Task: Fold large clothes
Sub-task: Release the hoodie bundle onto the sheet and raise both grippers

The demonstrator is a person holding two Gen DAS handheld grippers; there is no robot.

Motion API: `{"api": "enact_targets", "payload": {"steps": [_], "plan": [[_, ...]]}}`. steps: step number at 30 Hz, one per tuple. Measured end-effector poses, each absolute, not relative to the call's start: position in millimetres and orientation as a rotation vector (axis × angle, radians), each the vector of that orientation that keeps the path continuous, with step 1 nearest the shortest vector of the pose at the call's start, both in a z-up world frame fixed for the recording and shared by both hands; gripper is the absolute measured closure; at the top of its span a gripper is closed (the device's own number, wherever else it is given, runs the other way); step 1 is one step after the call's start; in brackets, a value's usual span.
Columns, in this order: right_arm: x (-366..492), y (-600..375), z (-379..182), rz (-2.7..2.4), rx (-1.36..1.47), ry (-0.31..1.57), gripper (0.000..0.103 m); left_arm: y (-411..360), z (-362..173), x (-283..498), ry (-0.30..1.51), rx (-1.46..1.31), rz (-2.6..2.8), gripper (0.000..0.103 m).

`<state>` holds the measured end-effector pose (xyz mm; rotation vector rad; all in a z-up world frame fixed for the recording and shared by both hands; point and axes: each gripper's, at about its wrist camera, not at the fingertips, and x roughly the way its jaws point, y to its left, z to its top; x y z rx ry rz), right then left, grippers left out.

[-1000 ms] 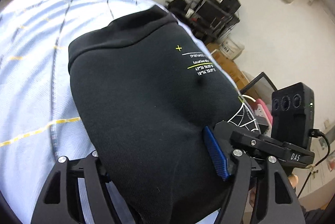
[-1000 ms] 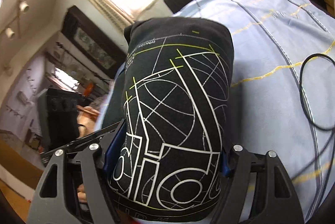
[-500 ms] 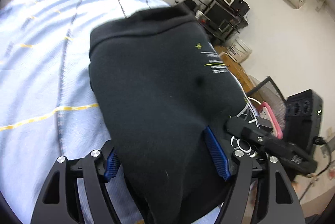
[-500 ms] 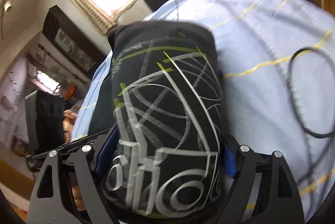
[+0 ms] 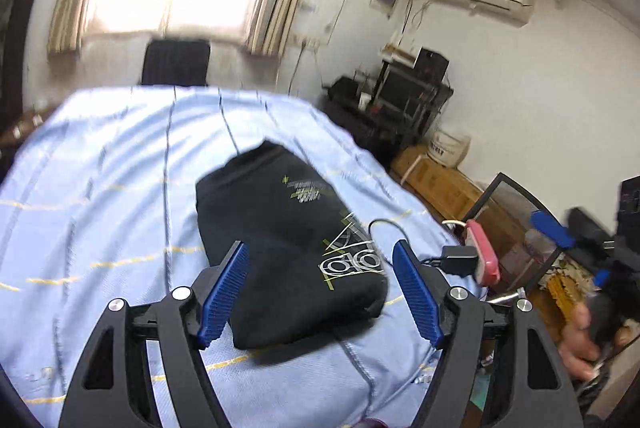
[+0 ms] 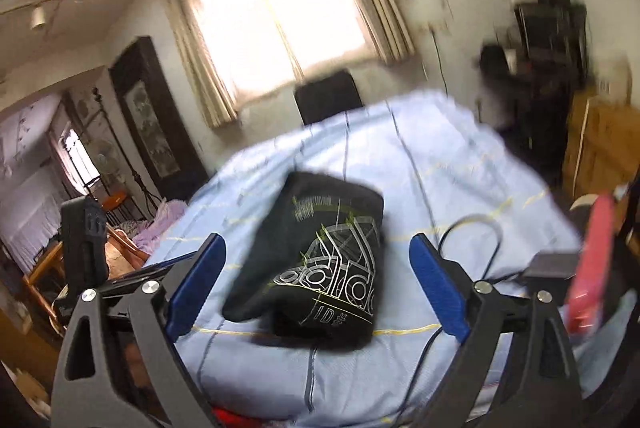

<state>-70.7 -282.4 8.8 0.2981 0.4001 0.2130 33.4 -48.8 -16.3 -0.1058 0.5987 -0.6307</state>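
A black sweatshirt with white and yellow line print (image 5: 288,248) lies folded into a compact bundle on the light blue sheet (image 5: 100,208). It also shows in the right wrist view (image 6: 320,260). My left gripper (image 5: 320,292) is open and empty, its blue pads either side of the bundle's near end, held back above it. My right gripper (image 6: 316,288) is open and empty too, its pads apart and clear of the bundle. The right gripper also shows at the right edge of the left wrist view (image 5: 576,252).
A black cable (image 6: 472,240) and a charger block (image 5: 458,260) lie on the sheet right of the bundle, beside a pink object (image 5: 482,256). A dark chair (image 5: 176,62) stands at the bed's far end. Shelves and boxes (image 5: 404,108) stand at the right.
Both grippers opened and let go of the folded sweatshirt, then pulled back and up. The bundle now lies free on the sheet.
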Motion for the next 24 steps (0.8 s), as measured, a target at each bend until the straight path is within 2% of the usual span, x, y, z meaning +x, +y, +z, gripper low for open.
{"api": "enact_targets", "payload": {"steps": [2,7,10,15,24], "plan": [[-102,-284,28,0.224,0.267,0.347,0.009,-53,-10,16,0.572,-0.087,-0.621,0.018],[-138,-273,42,0.097,0.156,0.267,0.005,-55,-6,-18,0.53,-0.037,-0.521,0.016],[-133,-255,34,0.145,0.144,0.277,0.005,-50,-1,-34,0.476,-0.005,-0.444,0.007],[-102,-218,16,0.142,0.07,0.29,0.005,-39,1,-36,0.42,0.025,-0.327,0.004],[-32,-211,-28,0.146,0.092,0.45,0.005,-39,-30,6,0.515,0.027,-0.228,0.004]]}}
